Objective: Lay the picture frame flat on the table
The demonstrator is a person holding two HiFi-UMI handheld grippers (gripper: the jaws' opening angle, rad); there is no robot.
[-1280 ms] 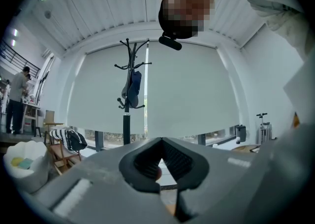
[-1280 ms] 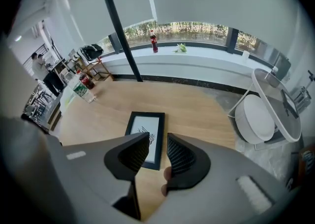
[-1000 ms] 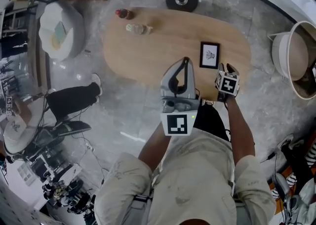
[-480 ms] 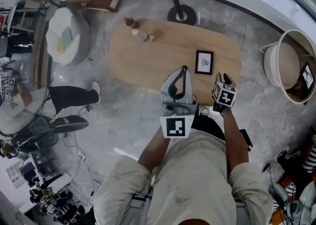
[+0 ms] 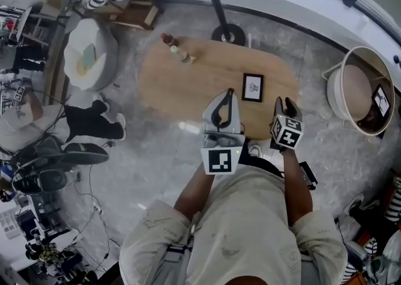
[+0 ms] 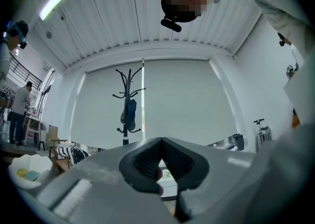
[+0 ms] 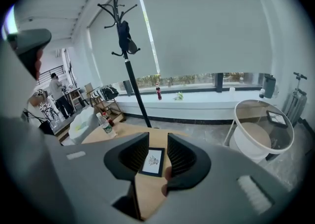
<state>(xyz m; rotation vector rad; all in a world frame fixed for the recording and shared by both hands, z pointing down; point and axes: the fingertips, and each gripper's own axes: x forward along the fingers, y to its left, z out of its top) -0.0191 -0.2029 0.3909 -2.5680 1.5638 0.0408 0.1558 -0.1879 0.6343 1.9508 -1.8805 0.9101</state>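
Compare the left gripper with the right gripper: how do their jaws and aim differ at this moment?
The left gripper's jaws are closed together; the right gripper's jaws stand apart. The left gripper view faces the coat stand and ceiling, whereas the right gripper view looks down at the picture frame lying flat on the table. Both grip nothing, and both are held by the table's near edge.
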